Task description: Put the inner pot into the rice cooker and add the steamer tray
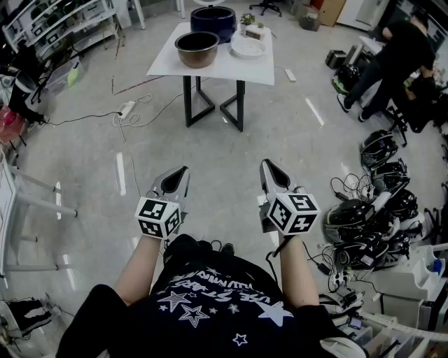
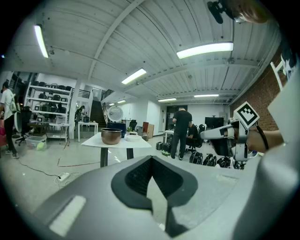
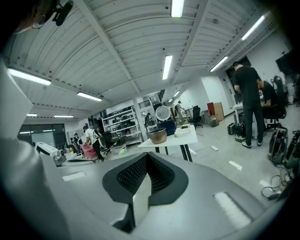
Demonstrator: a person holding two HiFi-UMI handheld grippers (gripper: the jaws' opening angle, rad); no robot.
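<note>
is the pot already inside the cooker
No, the pot stands on the table in front of the cooker, not in it.

White table (image 1: 231,68) bears inner pot (image 1: 197,48), rice cooker (image 1: 213,21), steamer tray (image 1: 248,47).

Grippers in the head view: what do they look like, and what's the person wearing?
Both the left gripper and right gripper are silver-grey, tapering to pointed jaws with black inner pads. Each carries a white cube printed with black square markers. The person wears a dark short-sleeved T-shirt with white stars and lettering.
</note>
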